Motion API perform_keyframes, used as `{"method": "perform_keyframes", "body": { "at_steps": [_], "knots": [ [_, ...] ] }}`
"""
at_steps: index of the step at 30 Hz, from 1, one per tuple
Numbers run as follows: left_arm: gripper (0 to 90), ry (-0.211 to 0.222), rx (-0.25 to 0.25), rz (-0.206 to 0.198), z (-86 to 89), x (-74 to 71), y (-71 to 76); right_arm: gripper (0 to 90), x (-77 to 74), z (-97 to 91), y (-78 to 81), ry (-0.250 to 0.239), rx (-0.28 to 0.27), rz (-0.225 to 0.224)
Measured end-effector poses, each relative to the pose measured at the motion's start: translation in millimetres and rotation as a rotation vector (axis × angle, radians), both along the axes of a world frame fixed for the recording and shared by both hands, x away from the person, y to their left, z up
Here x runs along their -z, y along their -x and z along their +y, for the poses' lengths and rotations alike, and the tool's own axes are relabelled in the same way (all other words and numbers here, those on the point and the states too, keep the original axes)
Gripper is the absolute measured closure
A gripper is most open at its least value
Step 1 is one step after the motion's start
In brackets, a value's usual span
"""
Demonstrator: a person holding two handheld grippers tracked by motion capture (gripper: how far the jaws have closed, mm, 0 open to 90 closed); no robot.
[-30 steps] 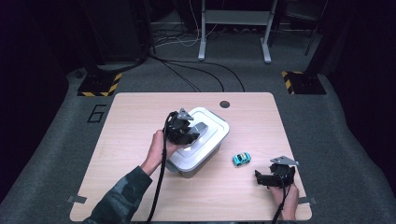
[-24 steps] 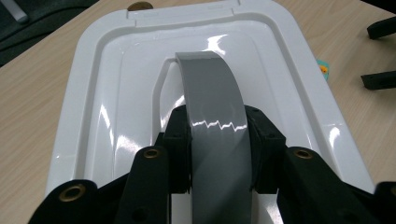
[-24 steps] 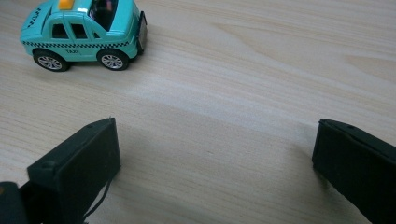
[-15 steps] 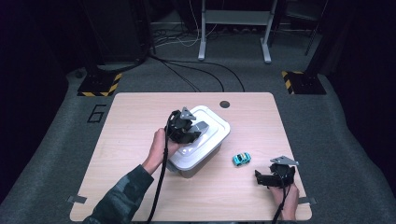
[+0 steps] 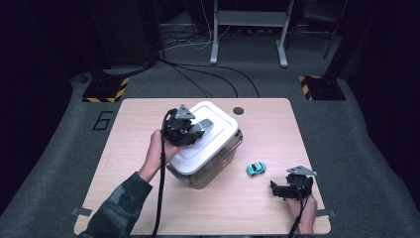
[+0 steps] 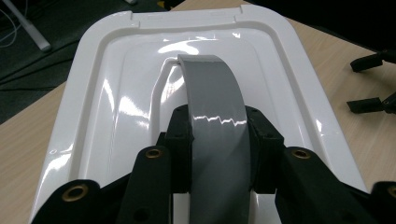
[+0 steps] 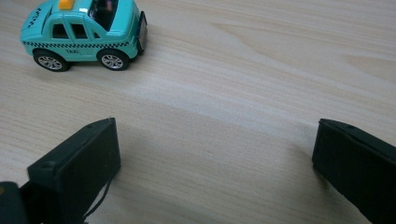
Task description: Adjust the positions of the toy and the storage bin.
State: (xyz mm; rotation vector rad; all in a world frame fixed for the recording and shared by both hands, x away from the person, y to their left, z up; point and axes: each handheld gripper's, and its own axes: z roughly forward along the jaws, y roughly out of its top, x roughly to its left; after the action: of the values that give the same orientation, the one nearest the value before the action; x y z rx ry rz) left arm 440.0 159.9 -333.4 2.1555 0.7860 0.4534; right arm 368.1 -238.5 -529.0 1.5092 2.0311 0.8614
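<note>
Now clamped on the grey handle (image 6: 215,116) of the white lid (image 5: 205,136), left gripper (image 5: 190,133): jaws pressed against both sides of the strap, seen plainly in the left gripper view. Compared with a second ago, box (image 5: 218,161) tilted, near-left side lifted off the tabletop (image 5: 129,129), far-right edge seemingly still down. Likely meaning: lid latched or tight, so pulling the handle raises the whole box rather than opening it. Probably calls for a hold on the body or a release of the clips. Right gripper (image 5: 292,188) open and empty, resting low near the right front corner, unmoved. Just beside it, toy taxi (image 7: 81,32), on its wheels, apart from the box.
</note>
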Motion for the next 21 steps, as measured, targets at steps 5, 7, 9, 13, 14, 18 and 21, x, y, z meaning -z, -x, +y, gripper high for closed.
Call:
{"method": "perform_keyframes", "body": {
  "at_steps": [5,7,9,13,14,18,21],
  "knots": [
    [66.8,0.008,-0.027,-0.013,15.5,-6.2,-0.1,0.3,0.0,-0.5,0.1,0.005,-0.006,0.001],
    [66.8,0.010,-0.036,-0.017,20.8,-7.5,-0.4,0.2,0.0,-0.5,0.1,0.005,-0.006,0.001],
    [66.8,0.008,-0.040,-0.020,25.9,-8.5,-1.2,0.3,0.0,-0.5,0.1,0.005,-0.006,0.001],
    [66.8,0.006,-0.057,-0.023,35.3,-9.1,-2.3,0.3,0.0,-0.5,0.1,0.005,-0.006,0.001],
    [66.8,0.014,-0.065,-0.021,37.3,-9.0,-2.2,0.2,0.0,-0.5,0.1,0.005,-0.006,0.001],
    [66.8,0.014,-0.086,-0.024,48.2,-10.2,-2.3,0.2,0.0,-0.5,0.1,0.005,-0.006,0.001],
    [66.9,0.015,-0.106,-0.029,58.5,-11.5,-2.9,0.3,0.0,-0.4,0.1,0.005,-0.006,0.001]
  ]
}}
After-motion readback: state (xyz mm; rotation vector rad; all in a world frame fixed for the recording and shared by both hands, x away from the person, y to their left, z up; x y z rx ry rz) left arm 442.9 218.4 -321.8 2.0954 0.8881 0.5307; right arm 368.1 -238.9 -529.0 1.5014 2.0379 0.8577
